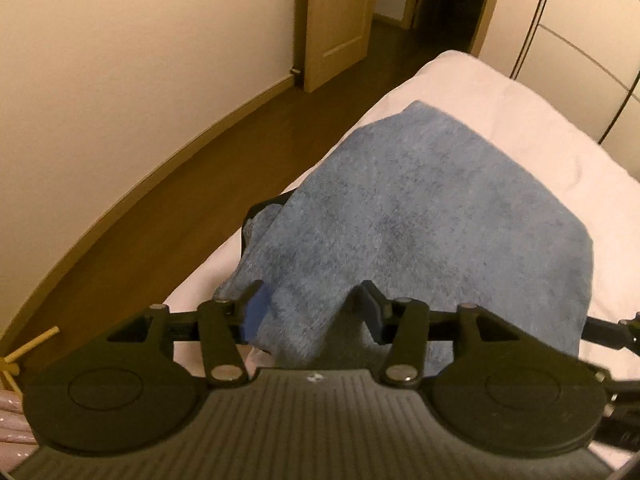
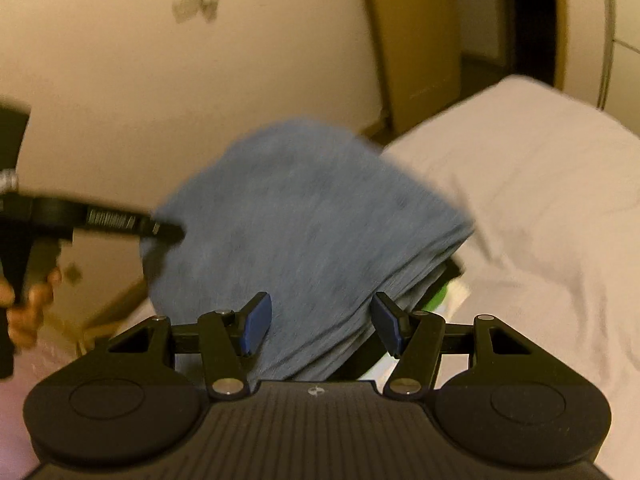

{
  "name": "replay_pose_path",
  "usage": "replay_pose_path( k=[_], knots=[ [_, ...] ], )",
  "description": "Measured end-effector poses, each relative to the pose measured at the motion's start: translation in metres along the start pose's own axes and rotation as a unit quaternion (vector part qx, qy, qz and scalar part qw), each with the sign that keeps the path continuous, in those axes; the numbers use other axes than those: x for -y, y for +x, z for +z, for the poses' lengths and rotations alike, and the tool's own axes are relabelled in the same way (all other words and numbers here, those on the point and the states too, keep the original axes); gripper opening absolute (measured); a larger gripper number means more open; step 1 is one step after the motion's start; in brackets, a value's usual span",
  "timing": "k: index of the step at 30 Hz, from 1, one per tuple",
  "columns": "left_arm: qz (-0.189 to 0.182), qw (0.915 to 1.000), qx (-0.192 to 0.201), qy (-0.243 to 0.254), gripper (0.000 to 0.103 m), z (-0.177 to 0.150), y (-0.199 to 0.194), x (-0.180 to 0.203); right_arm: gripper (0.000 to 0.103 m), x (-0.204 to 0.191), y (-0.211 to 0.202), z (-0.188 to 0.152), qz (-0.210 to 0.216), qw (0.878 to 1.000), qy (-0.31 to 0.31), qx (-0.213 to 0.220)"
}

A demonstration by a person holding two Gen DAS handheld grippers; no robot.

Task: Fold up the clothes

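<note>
- Blue garment [image 1: 420, 208], folded into a thick bundle, is above the white bed [image 1: 540, 128], draped over both tools.
- Left gripper [image 1: 316, 312]: jaws about half open, cloth bunched between them; a firm pinch can't be confirmed, fabric hides the right pad.
- Right gripper [image 2: 320, 324]: jaws roughly half open, folded layers fill the gap; actual clamp can't be told, view is blurred.
- Right view: left tool reaches into the bundle's left edge, hand [image 2: 28, 300] on its handle.
- Wood floor [image 1: 180, 200] and door [image 1: 336, 20] beyond the bed.
</note>
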State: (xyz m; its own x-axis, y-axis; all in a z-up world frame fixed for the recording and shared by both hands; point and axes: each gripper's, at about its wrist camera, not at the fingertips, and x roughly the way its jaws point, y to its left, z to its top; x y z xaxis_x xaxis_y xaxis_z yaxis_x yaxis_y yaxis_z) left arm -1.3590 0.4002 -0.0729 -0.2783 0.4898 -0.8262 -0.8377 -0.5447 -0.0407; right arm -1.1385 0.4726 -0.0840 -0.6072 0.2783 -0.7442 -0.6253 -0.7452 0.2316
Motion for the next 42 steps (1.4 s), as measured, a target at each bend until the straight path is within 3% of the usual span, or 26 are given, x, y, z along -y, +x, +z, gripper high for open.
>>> replay_pose_path(
  k=[4, 12, 19, 31, 35, 42],
  knots=[
    [0.012, 0.9998, 0.001, -0.013, 0.047, 0.001, -0.013, -0.001, 0.062, -0.002, -0.007, 0.005, -0.003, 1.0, -0.003, 0.016],
    [0.049, 0.9981, 0.004, -0.036, 0.068, -0.031, -0.075, 0.015, 0.089, 0.014, -0.072, -0.019, 0.013, 0.997, 0.038, 0.059],
    [0.067, 0.9964, 0.024, -0.045, 0.078, -0.074, -0.138, 0.049, 0.089, 0.026, -0.133, -0.051, 0.026, 0.996, 0.042, 0.075],
    [0.101, 0.9898, 0.037, -0.093, 0.095, -0.179, -0.251, 0.125, 0.091, 0.054, -0.239, -0.111, 0.074, 0.995, -0.015, 0.072],
    [0.111, 0.9872, 0.042, -0.106, 0.099, -0.21, -0.275, 0.153, 0.103, 0.063, -0.269, -0.128, 0.075, 0.993, -0.047, 0.074],
    [0.141, 0.9807, 0.054, -0.124, 0.102, -0.253, -0.308, 0.194, 0.103, 0.07, -0.309, -0.145, 0.084, 0.988, -0.106, 0.08]
  ],
)
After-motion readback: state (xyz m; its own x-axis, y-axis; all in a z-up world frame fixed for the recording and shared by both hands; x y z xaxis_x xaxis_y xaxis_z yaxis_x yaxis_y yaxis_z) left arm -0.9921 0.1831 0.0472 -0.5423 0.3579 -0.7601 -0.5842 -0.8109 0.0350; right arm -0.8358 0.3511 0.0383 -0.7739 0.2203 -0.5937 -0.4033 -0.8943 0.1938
